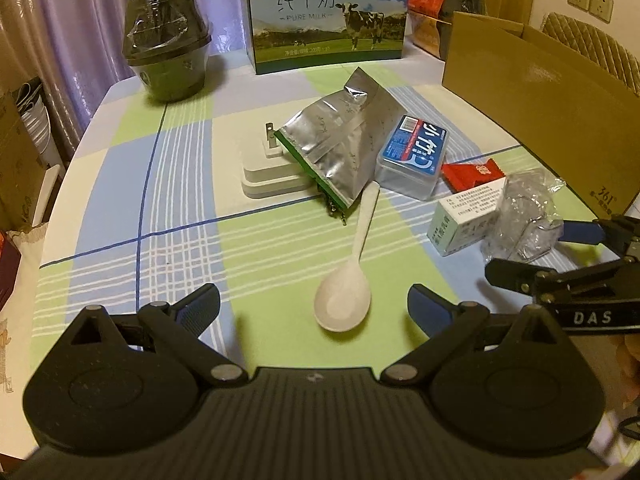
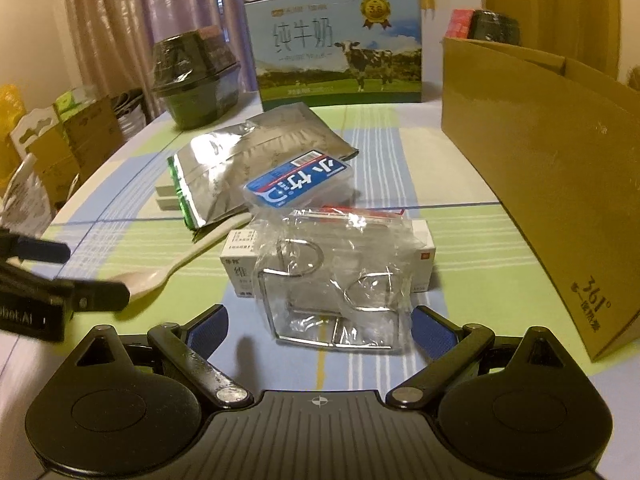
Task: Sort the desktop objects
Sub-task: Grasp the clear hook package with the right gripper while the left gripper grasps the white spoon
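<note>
A white plastic spoon (image 1: 345,276) lay on the checked tablecloth (image 1: 168,216), bowl toward the left gripper (image 1: 314,308), whose fingers stood wide apart on either side of the bowl without touching it. The spoon's handle ran back to a silver foil pouch (image 1: 340,148) that leaned over a white plug adapter (image 1: 268,172). Just beside the pouch sat a clear box with a blue label (image 1: 414,156), then a red sachet (image 1: 474,174), a small white carton (image 1: 466,216) and a crumpled clear plastic packet holding bent wire pieces (image 2: 336,284). The right gripper (image 2: 320,326) had its fingers spread as well, the near end of that packet lying between them; whether the pads touched the plastic could not be told. A brown cardboard box (image 2: 540,184) stood at the right edge of the table, and farther back were a milk carton case (image 1: 328,16) and a dark wrapped bowl (image 1: 168,44).
</note>
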### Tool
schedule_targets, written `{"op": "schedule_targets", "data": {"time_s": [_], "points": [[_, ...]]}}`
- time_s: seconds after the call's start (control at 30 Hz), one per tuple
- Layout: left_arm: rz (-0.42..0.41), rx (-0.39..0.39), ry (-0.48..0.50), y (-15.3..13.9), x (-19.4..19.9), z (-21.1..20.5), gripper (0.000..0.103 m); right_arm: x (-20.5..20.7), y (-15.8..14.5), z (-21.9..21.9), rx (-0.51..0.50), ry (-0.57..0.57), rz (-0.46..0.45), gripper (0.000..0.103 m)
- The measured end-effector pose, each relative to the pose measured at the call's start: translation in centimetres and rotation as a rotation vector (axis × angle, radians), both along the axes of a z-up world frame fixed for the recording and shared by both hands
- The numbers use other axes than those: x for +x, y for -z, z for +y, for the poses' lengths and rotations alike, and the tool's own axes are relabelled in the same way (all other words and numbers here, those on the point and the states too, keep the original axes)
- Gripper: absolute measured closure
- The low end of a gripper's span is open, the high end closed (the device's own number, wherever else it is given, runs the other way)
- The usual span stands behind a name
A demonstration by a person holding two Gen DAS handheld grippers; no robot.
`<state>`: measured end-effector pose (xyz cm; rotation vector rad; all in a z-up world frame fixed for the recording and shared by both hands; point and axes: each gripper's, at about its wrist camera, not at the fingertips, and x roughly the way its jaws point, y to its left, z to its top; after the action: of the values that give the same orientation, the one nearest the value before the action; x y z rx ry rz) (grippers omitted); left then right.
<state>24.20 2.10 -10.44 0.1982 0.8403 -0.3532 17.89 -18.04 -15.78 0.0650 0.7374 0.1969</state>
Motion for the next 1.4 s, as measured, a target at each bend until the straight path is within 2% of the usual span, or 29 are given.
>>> {"op": "schedule_targets", "data": {"time_s": [0.07, 0.13, 0.2, 0.37, 0.57, 0.77, 1.0, 1.13, 1.27, 1.4], "points": [[0.006, 0.0, 0.005, 0.2, 0.1, -0.2, 0.005, 0.2, 0.1, 0.1, 0.004, 0.02, -0.002, 0.008], [0.013, 0.005, 0.015, 0.4, 0.0, -0.4, 0.005, 0.5, 0.2, 0.2, 0.001, 0.042, -0.005, 0.013], [0.017, 0.013, 0.023, 0.6, 0.1, -0.6, 0.005, 0.6, 0.1, 0.2, -0.017, 0.054, -0.007, 0.025], [0.028, 0.01, 0.028, 1.0, 0.3, -0.8, 0.005, 0.5, 0.0, -0.2, -0.042, 0.021, -0.009, 0.036], [0.023, 0.022, 0.035, 1.5, 0.6, -1.2, 0.007, -0.7, -0.7, -1.4, -0.03, 0.003, 0.002, 0.038], [0.014, 0.021, 0.044, 1.9, 0.9, -1.9, 0.029, -2.7, -1.1, -3.4, -0.016, 0.023, 0.025, 0.038], [0.005, 0.029, 0.076, 1.9, -0.3, -3.0, 0.076, -4.5, -1.8, -5.6, -0.004, 0.046, 0.043, 0.038], [0.04, 0.026, 0.085, 1.6, -2.4, -3.8, 0.076, -5.7, -2.6, -6.8, 0.0, 0.054, 0.038, 0.038], [0.092, -0.011, 0.088, 1.1, -5.2, -4.8, 0.076, -7.1, -3.4, -8.0, 0.005, 0.061, 0.037, 0.038], [0.108, -0.058, 0.068, 0.9, -8.7, -5.7, 0.077, -8.6, -4.1, -9.1, 0.021, 0.075, 0.048, 0.038]]}}
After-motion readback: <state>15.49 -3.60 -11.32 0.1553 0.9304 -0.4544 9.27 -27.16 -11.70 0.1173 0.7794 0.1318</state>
